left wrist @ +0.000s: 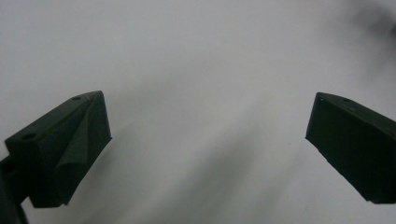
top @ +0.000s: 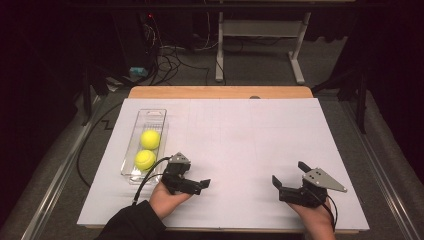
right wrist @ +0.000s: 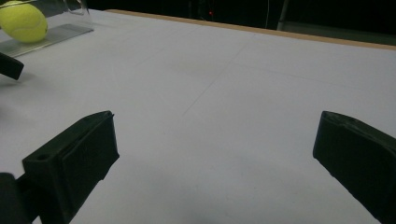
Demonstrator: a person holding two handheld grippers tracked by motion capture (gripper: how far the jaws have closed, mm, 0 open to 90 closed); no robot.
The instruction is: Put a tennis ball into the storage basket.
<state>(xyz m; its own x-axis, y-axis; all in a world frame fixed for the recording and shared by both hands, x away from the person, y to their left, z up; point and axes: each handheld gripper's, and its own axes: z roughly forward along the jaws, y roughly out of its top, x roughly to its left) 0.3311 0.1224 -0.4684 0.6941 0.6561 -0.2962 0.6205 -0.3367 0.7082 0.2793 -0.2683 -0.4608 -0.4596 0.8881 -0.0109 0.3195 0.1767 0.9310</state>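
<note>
Clear tray point(top: 131, 150) runs lengthwise away from the person.

Table cover point(top: 240, 150): matt white sheet, smooth, paper-like, with faint ruled lines. Table edge point(top: 220, 92) at 12 o'clock: light wood, smooth finish. Tray point(top: 131, 150) at 9 o'clock: clear, glossy plastic. Two balls point(top: 150, 139) point(top: 145, 159) in the tray: yellow-green, matt, felt-like nap. Left gripper point(left wrist: 208, 123) and right gripper point(right wrist: 215, 149): matt black plastic jaws, slightly grainy. Plate point(top: 325, 179) on the right gripper: flat grey, dull sheen.
</note>
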